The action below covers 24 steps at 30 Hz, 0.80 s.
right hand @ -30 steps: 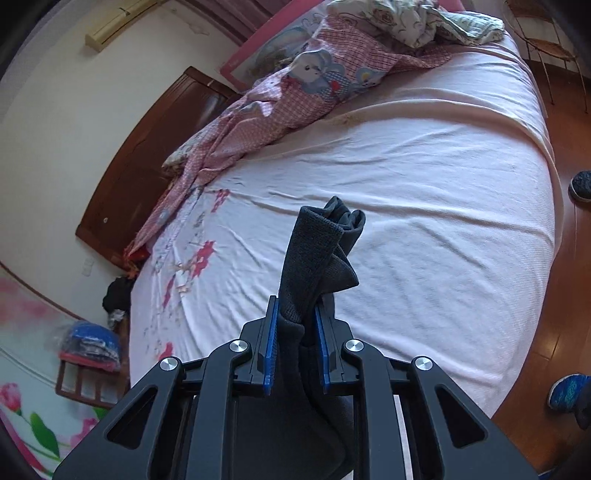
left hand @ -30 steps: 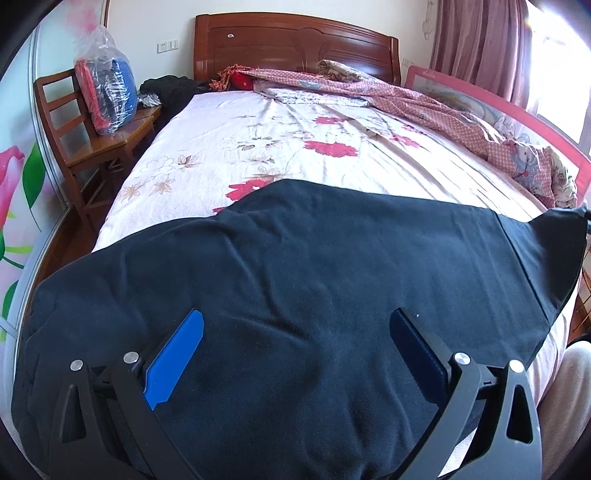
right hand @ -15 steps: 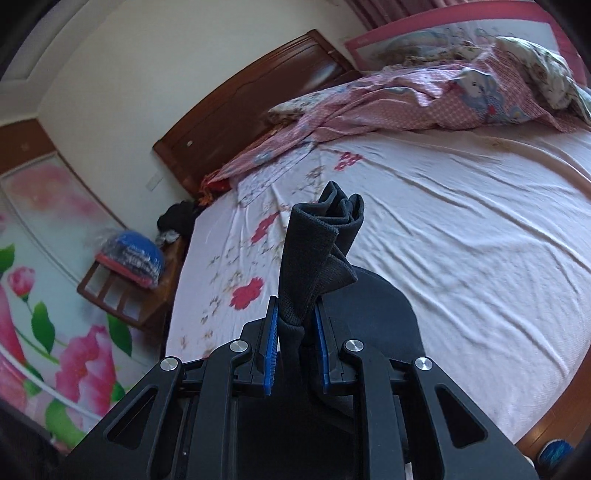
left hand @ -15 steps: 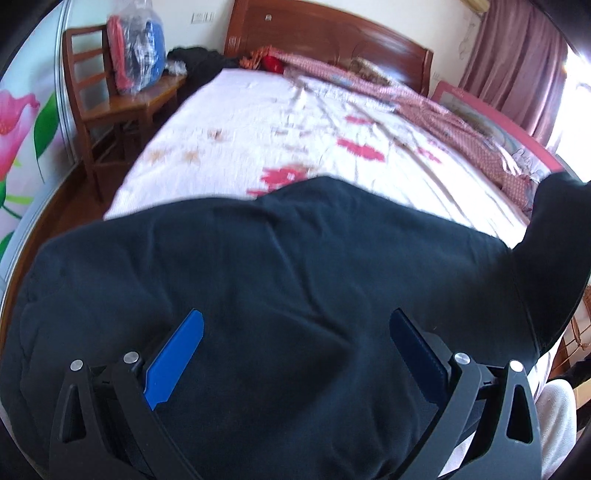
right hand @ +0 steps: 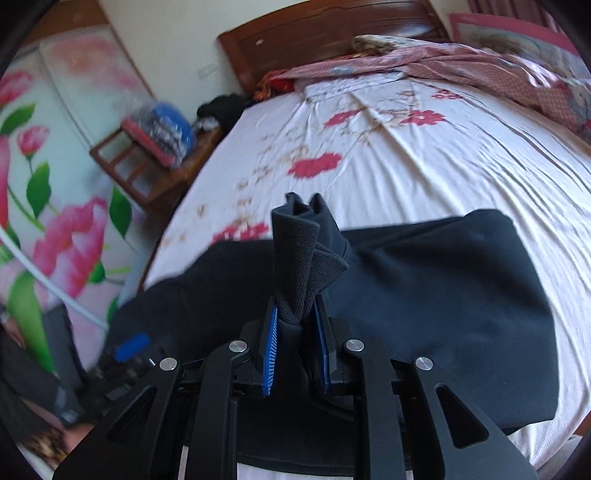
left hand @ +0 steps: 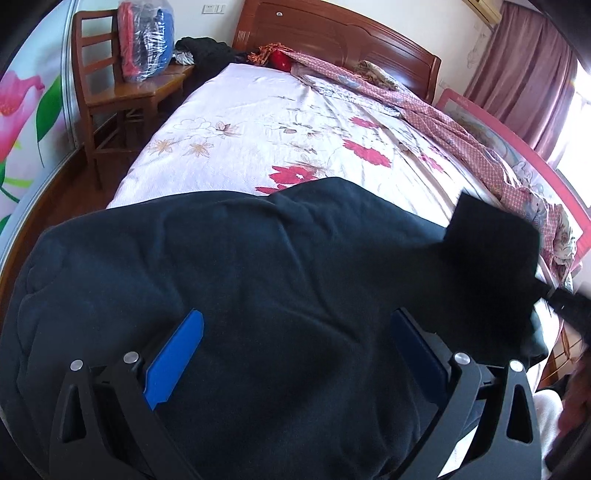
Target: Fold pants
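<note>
Black pants [left hand: 280, 295] lie across the foot of the flowered bed [left hand: 266, 125]. Right claw [right hand: 295, 325], pinching a bunched ribbed cuff [right hand: 299, 251] as its jaws begin opening, has swung it over the body, doubling the pants. Left claw [left hand: 295, 347] hovers spread above.

Both wrist cameras sit close above the pants [left hand: 280, 295] at the bed's foot, angled down toward the headboard [left hand: 343, 33]. The right view is tilted; both share the chair [right hand: 147, 162] left of the headboard.
</note>
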### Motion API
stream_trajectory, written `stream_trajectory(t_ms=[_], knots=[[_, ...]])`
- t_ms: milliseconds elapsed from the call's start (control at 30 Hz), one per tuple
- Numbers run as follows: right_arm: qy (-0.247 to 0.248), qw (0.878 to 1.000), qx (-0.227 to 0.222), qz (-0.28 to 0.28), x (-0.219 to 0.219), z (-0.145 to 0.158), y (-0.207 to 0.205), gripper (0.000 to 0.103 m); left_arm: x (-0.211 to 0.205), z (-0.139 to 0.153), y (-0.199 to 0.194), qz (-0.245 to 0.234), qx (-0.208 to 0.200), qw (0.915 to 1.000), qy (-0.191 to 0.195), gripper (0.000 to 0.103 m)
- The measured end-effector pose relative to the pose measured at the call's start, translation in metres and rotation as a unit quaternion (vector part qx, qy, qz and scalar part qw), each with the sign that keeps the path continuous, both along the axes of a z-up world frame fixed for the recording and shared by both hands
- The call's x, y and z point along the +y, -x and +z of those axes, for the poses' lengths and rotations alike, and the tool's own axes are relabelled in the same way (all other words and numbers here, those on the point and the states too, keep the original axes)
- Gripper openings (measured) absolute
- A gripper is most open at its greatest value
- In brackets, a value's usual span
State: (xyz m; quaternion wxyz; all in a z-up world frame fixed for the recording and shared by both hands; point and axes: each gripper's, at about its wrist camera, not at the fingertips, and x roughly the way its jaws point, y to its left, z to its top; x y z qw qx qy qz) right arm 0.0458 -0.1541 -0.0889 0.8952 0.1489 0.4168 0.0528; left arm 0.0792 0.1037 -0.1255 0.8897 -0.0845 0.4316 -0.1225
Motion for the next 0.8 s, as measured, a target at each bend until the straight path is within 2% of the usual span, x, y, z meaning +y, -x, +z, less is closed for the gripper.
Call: stream_trajectory(t_ms=[67,133,167,200,300,367,433,567,633,733,800], knots=[[0.016,1.0,0.017,0.019,0.01,-0.01,0.001,0.032,-0.001,0.0,0.0,-0.002,-0.002,1.0,0.001,0.101],[0.013,0.999,0.041,0.032,0.013,-0.019,0.006,0.064,-0.004,0.0,0.0,-0.007,-0.003,1.0,0.004,0.101],[0.008,0.999,0.044,0.028,0.011,-0.02,0.01,0.067,-0.005,0.001,0.0,-0.009,-0.003,0.9999,0.007,0.101],[-0.006,0.999,0.037,0.029,0.008,-0.018,0.013,0.067,-0.007,0.001,0.001,-0.014,-0.003,0.9998,0.012,0.101],[-0.052,0.998,-0.022,0.022,-0.011,0.0,0.033,0.067,-0.012,0.006,0.003,-0.028,-0.004,0.9989,0.037,0.101],[-0.051,0.997,-0.061,-0.006,-0.03,0.013,0.046,0.067,-0.02,0.011,0.003,-0.045,-0.007,0.9974,0.055,0.101],[-0.04,0.995,-0.08,-0.049,-0.052,0.018,0.055,0.067,-0.031,0.014,0.003,-0.062,-0.008,0.9963,0.059,0.101],[-0.054,0.988,-0.069,-0.128,-0.095,0.006,0.059,0.067,-0.061,0.021,0.0,-0.102,-0.016,0.9937,0.045,0.101],[-0.069,0.983,-0.058,-0.157,-0.111,-0.006,0.062,0.06,-0.078,0.023,-0.003,-0.122,-0.019,0.9918,0.034,0.101],[-0.079,0.98,-0.037,-0.176,-0.122,-0.024,0.065,0.059,-0.104,0.021,-0.011,-0.154,-0.008,0.9876,0.027,0.101],[-0.06,0.981,-0.012,-0.184,-0.126,-0.035,0.064,0.056,-0.12,0.015,-0.019,-0.17,0.009,0.9853,0.016,0.1]])
